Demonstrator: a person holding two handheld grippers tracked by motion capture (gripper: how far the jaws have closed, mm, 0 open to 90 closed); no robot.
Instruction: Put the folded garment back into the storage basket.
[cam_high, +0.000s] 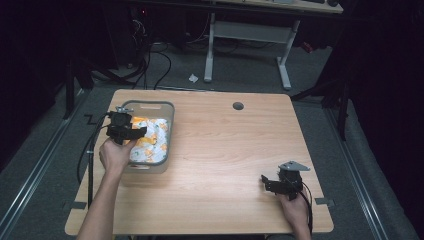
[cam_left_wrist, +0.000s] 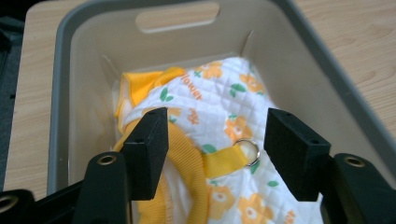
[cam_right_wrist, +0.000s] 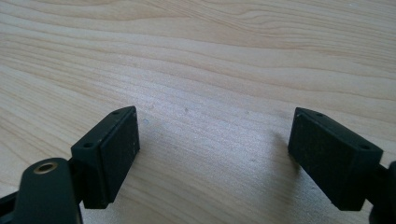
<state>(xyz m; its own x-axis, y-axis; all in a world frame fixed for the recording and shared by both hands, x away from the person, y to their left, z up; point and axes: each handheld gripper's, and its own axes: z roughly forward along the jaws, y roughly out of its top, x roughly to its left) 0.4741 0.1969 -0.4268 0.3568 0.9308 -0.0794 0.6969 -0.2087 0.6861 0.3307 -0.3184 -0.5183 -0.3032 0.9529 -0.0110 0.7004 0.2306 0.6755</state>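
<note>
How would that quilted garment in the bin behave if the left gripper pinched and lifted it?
The quilted garment lies crumpled, so it would probably drape limply. Its thin padding suggests it is light. Its metal ring may dangle once raised from the grey bin.

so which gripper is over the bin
The left gripper: its open jaws hang over the grey bin and the quilted cloth inside. The right gripper is open above bare table.

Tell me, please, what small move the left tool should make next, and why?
Probably lower the left tool and close on the garment. Its jaws are open just above the cloth in the grey bin, straddling the yellow strap and ring.
</note>
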